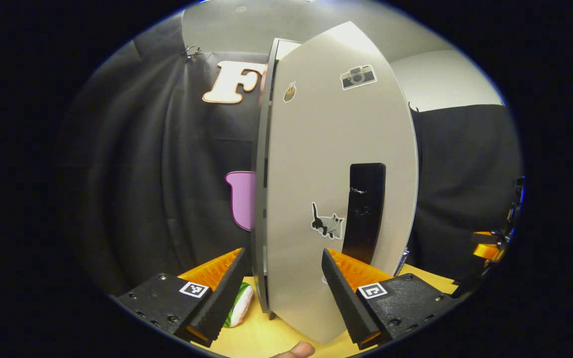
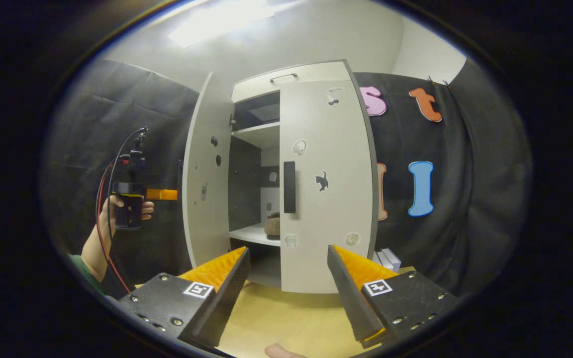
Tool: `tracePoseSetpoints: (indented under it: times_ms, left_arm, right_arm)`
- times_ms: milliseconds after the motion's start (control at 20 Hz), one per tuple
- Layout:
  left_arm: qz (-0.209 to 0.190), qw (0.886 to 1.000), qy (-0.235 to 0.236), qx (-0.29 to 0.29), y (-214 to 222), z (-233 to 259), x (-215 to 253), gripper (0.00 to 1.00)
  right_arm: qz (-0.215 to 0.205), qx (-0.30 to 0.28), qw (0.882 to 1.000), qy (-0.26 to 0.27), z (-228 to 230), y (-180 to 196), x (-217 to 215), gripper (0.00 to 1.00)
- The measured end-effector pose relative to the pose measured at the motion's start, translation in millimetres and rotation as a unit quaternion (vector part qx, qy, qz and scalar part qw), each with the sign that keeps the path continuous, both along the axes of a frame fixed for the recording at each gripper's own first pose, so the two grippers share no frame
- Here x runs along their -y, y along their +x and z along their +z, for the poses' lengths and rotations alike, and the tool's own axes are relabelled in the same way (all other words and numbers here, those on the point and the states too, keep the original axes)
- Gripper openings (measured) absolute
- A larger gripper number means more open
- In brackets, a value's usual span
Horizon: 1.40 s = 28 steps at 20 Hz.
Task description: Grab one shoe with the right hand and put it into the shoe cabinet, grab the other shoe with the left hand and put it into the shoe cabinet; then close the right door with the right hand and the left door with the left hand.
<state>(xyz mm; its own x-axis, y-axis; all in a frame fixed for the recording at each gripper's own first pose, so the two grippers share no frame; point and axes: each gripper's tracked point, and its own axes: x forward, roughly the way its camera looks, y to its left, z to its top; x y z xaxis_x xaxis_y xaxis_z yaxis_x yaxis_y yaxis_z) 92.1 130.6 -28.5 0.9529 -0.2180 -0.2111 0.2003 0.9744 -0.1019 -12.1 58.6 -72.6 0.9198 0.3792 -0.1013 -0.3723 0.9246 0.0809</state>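
A green-and-white plush item point(image 1: 239, 311) was noted on the wooden worktop point(image 1: 261, 338). White boxes point(image 2: 385, 259) were observed at the worktop's far right edge.

Overhead glare — dim, warped edges.

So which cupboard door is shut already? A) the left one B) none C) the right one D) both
C: in the right gripper view the right door lies flat across the shoe cabinet, while the left door swings out, showing the shelves.
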Motion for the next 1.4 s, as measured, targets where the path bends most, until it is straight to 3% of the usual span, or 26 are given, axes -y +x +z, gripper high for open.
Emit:
tracePoseSetpoints:
  times_ms: [100, 200, 300, 350, 400, 450, 600, 650, 700, 1100, 1300, 1400]
  left_arm:
    - [-0.009, 1.000, -0.007, -0.003, 3.6, -2.1, 13.1, 0.99]
    - [-0.018, 1.000, -0.006, 0.002, 5.5, -3.8, 24.7, 0.94]
    - [-0.022, 1.000, -0.006, -0.001, 11.0, -7.4, 32.5, 0.99]
    - [-0.024, 1.000, -0.006, -0.004, 12.4, -10.7, 37.2, 0.94]
    - [-0.027, 1.000, -0.006, -0.007, 13.5, -13.4, 42.7, 0.89]
    - [-0.032, 0.999, -0.005, -0.012, 14.2, -16.7, 49.1, 0.94]
    - [-0.044, 0.999, 0.006, -0.017, 14.2, -21.6, 69.4, 0.94]
    - [-0.035, 0.999, 0.010, -0.018, 15.4, -21.9, 71.0, 0.89]
    - [-0.025, 0.999, 0.014, -0.014, 17.7, -22.6, 70.9, 0.94]
    - [0.030, 0.999, 0.026, 0.032, -13.7, 0.5, 59.0, 0.99]
    - [0.068, 0.996, 0.056, 0.029, -44.7, 3.4, 51.7, 0.96]
    - [0.062, 0.996, 0.057, 0.037, -57.1, 5.3, 61.7, 0.96]
  right_arm:
    - [-0.027, 0.010, 1.000, -0.006, 2.1, 4.6, 5.6, 0.92]
    - [-0.064, 0.015, 0.998, -0.010, 1.1, 5.1, 15.0, 0.92]
    - [-0.099, 0.024, 0.995, -0.024, 3.0, 4.1, 23.1, 0.94]
    - [-0.114, 0.026, 0.993, -0.027, 3.8, 2.8, 27.3, 0.94]
    - [-0.121, 0.032, 0.992, -0.027, 7.7, 0.5, 27.1, 0.94]
    - [-0.125, 0.041, 0.991, -0.027, 12.4, -1.3, 25.3, 0.94]
    - [-0.136, 0.052, 0.989, -0.035, 17.0, -8.1, 24.9, 0.94]
    - [-0.139, 0.049, 0.988, -0.037, 15.5, -9.2, 22.6, 0.94]
    - [-0.140, 0.048, 0.988, -0.039, 15.6, -11.5, 19.6, 0.94]
    - [-0.152, 0.053, 0.986, -0.035, 22.8, -12.5, 18.6, 0.94]
    - [-0.166, 0.056, 0.984, -0.022, 26.8, -10.9, 22.8, 0.94]
    - [-0.170, 0.059, 0.983, -0.020, 28.2, -9.8, 24.8, 0.94]
